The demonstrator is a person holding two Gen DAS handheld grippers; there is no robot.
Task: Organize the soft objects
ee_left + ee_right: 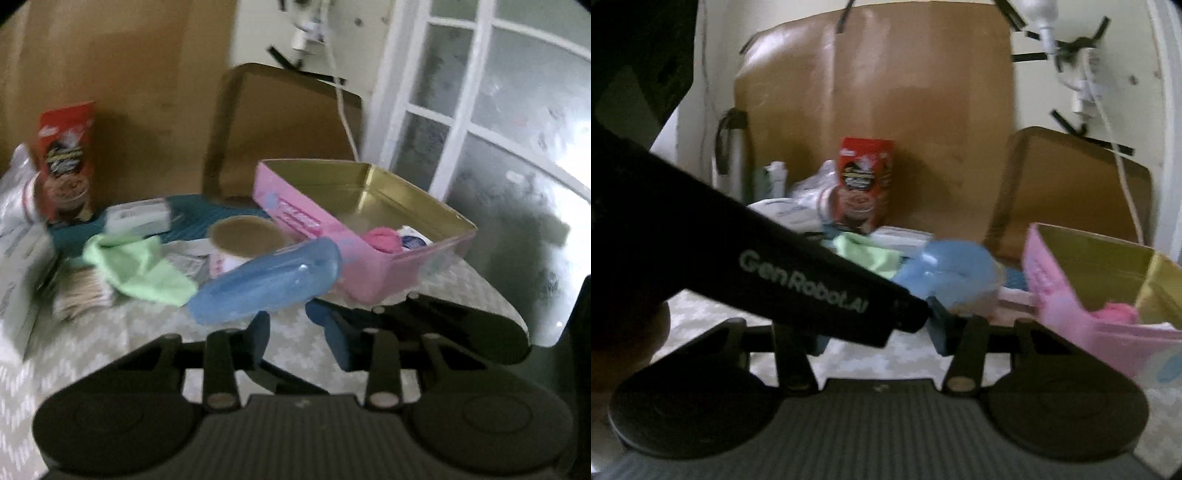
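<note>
Left claw [291, 326] clenched on nothing, its blue fingers [258, 332] drawn close together over the patterned table cover [110, 350] and aimed down at the clutter. Just beyond the fingertips, a long blue plastic case [266, 280] lying crosswise, its right end against the pink tin [295, 206]. Green cloth [136, 269] crumpled to the left of the case, well apart from the claw, resting partly on papers and beside a white pack [136, 218]. Pink soft bundle [380, 240] already inside the open tin, low in its near corner, ahead and to the right of the fingers, with something white just beside it. Behind the case, a round brown-topped tub [243, 236]; behind that, a teal mat [207, 218]. Red box [66, 162] standing upright at far left, and a flat tin lid [280, 129] propped against the wall behind the tin. Right claw [879, 332] released, fingers apart with bare table cover showing between them and nothing pressed by the pads; left finger mostly hidden behind the black body of the other claw, which crosses this view from upper left. From here, green cloth [868, 254] and blue case [960, 266] straight ahead past the fingertips, pink tin [1071, 295] to the right, pink bundle [1115, 314] visible inside it. Much of both views blurred.
</note>
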